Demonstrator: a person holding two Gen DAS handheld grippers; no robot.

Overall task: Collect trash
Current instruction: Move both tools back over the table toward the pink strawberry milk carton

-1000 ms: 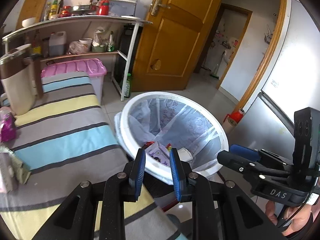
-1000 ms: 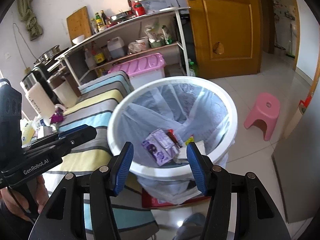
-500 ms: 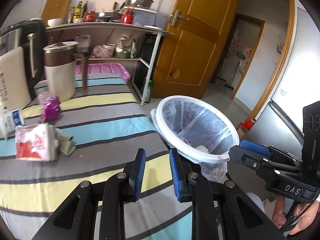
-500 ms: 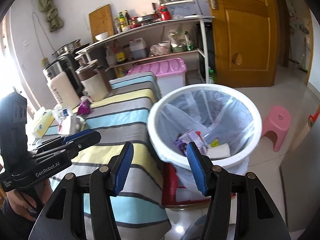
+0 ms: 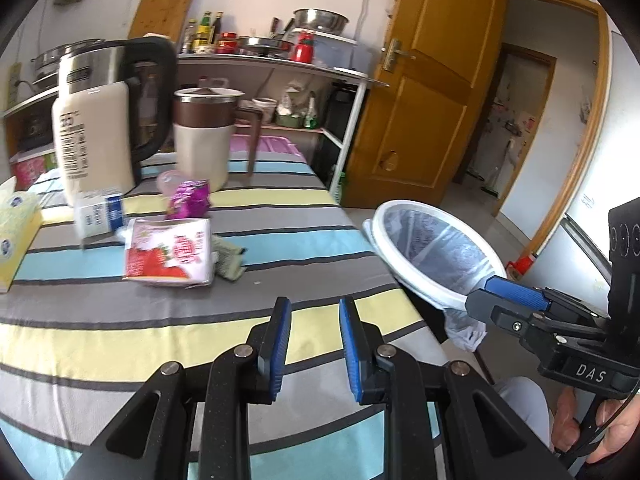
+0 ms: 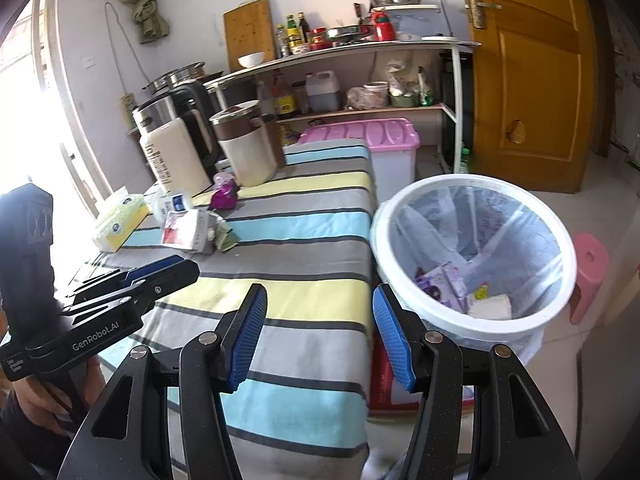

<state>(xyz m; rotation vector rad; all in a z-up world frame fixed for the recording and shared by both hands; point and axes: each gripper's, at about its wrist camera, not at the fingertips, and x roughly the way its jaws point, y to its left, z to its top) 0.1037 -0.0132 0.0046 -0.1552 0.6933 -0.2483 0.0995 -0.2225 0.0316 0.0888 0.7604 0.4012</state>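
On the striped tablecloth [image 5: 312,248], up and left of both grippers: strawberry-print packet [image 5: 170,252], lying flat, crumpled, long axis roughly across the view. Purple wrapper [image 5: 188,198] just behind it, greenish scrap [image 5: 230,260] touching its right edge. Left gripper [image 5: 314,344] is nearer, jaws partly apart, nothing between them. Right gripper [image 6: 318,334] wider apart, also empty, closer to the lined bin [image 6: 472,256], which sits off the table's right end with trash already inside. My call: left takes the packet.
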